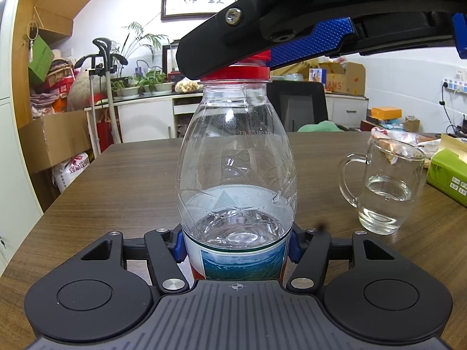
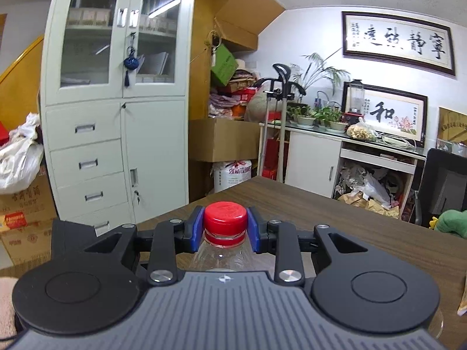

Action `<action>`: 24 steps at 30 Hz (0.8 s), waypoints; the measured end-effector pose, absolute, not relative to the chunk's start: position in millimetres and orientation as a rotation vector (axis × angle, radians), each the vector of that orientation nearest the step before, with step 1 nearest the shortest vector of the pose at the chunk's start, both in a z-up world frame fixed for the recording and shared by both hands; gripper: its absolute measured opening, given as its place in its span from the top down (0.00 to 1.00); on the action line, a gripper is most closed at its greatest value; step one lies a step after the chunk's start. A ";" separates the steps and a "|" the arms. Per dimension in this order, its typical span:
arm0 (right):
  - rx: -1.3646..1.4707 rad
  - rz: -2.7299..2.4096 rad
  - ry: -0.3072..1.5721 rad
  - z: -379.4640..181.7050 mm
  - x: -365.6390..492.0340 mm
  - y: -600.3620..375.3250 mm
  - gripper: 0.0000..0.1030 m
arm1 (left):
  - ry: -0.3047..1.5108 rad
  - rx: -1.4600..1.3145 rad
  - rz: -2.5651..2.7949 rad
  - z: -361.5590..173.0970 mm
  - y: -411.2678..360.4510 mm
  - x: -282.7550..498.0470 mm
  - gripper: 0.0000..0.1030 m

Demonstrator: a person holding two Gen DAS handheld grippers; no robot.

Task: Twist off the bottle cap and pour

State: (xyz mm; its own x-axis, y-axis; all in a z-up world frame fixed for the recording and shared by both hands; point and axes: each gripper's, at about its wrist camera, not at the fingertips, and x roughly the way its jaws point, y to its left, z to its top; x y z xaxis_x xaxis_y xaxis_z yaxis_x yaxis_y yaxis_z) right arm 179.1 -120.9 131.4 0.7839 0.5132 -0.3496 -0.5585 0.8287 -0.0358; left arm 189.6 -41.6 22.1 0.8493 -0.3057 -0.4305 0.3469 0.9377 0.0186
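Note:
A clear plastic bottle, partly filled with water, stands upright on the brown wooden table. My left gripper is shut on its labelled lower body, blue pads pressing both sides. The red cap sits on the bottle neck, and my right gripper is shut on it, one blue pad on each side. In the left wrist view the right gripper comes in from the upper right and covers most of the red cap. A glass mug holding a little water stands to the bottle's right.
A green tissue pack and a plastic bag lie at the table's right side behind the mug. A black office chair stands beyond the far edge. Cabinets, boxes and plants line the walls.

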 end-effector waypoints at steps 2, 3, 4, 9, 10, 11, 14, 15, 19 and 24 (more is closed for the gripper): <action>-0.161 0.620 0.350 134.7 183.2 -122.8 0.69 | 0.437 0.097 -0.347 22.0 -41.3 189.2 0.40; -0.169 0.641 0.357 135.9 185.7 -124.4 0.69 | 0.437 0.097 -0.348 22.0 -41.2 189.0 0.40; -0.178 0.661 0.363 137.0 188.2 -125.9 0.69 | 0.438 0.097 -0.349 21.9 -41.1 188.8 0.40; -0.219 0.764 0.395 142.9 200.6 -133.8 0.69 | 0.439 0.098 -0.353 21.6 -41.0 186.9 0.40; -0.228 0.785 0.401 144.0 203.1 -135.3 0.69 | 0.439 0.098 -0.353 21.5 -40.9 186.6 0.40; -0.236 0.805 0.408 145.2 205.5 -136.9 0.69 | 0.439 0.098 -0.354 21.7 -41.0 186.9 0.40; -0.262 0.856 0.428 150.8 211.1 -137.6 0.69 | 0.440 0.095 -0.357 23.7 -41.2 191.6 0.40; -0.270 0.869 0.436 153.4 212.3 -136.4 0.69 | 0.440 0.096 -0.358 23.7 -41.2 191.7 0.40; -0.304 0.921 0.467 163.7 217.1 -131.6 0.69 | 0.439 0.096 -0.360 23.8 -40.6 192.0 0.40; -0.350 0.975 0.506 174.8 223.2 -126.3 0.68 | 0.438 0.098 -0.362 23.9 -39.5 192.2 0.40</action>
State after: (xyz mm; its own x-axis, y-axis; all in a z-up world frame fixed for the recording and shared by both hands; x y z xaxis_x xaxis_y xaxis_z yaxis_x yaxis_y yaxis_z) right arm 223.2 -126.3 174.8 0.4610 0.6938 -0.5533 -0.8519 0.5206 -0.0570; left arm 192.2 -39.5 23.9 0.8431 -0.3212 -0.4312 0.3627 0.9318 0.0152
